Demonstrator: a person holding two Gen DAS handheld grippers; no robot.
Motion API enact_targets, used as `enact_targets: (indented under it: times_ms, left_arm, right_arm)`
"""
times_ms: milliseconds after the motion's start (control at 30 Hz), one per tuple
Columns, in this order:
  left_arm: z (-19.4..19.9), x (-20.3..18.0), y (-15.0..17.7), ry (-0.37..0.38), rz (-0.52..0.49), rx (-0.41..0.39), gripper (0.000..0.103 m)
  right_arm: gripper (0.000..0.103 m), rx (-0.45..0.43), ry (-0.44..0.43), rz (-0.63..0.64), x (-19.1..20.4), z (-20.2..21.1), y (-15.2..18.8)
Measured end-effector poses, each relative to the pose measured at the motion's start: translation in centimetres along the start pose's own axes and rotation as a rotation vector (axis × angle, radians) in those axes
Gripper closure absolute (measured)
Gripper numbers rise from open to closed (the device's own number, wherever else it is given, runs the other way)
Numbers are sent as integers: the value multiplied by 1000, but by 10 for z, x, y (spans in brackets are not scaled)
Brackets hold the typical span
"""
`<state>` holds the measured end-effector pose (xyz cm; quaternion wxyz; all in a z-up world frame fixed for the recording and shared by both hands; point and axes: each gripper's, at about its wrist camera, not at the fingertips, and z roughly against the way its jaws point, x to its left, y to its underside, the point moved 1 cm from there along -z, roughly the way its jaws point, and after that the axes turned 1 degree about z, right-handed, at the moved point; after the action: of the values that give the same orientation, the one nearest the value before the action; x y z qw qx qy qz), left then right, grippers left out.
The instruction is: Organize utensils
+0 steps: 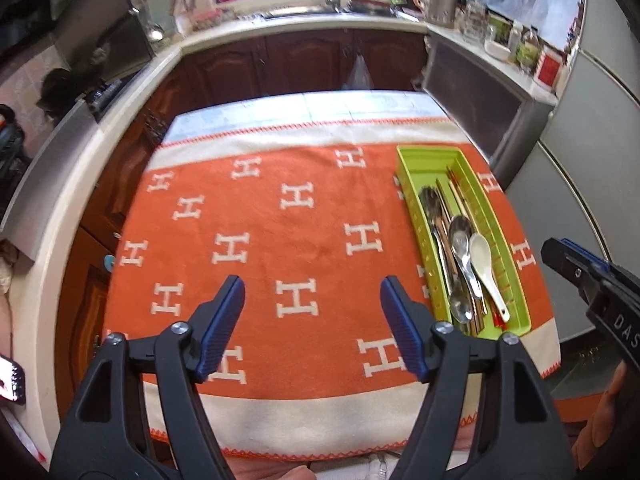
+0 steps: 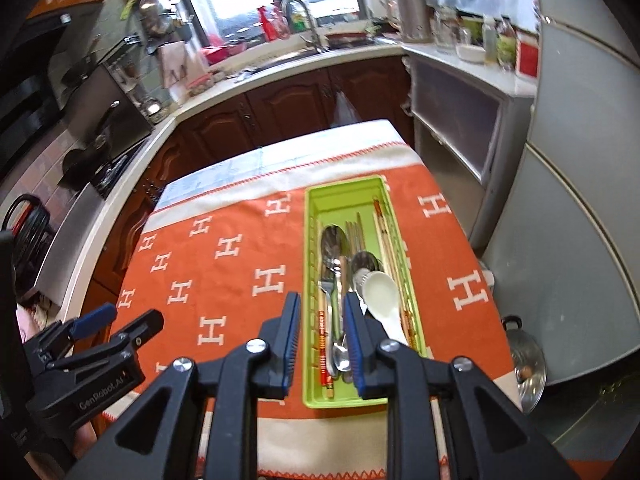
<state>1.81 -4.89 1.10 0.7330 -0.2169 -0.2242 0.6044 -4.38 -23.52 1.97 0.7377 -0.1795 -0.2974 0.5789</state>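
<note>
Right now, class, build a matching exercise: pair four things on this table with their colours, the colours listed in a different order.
Things:
1. tray
2. ceramic spoon
3. cloth
4. gripper pads

Colours:
A. white
B. blue
C. lime green
D. orange with white H letters

Pairs: 1-C, 2-A, 3-D, 4-B

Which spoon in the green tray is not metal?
The white ceramic soup spoon, lying on the right side of the green tray beside the chopsticks. The other spoons are shiny steel.
</note>
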Motion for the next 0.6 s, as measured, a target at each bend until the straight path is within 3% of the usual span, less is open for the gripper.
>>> enact_targets:
  times_ms: [133,500,600]
  left_arm:
    - [19,11,2,-35,32,-45,28]
    - [50,33,5,-119,86,-115,27]
    - [54,35,7,-107,89,-137,27]
  right_arm:
    - [80,-30,-13,48,15,11,-2]
    - [63,-100,-69,140,49,28,0]
    - [62,-113,-61,150,56,28,2]
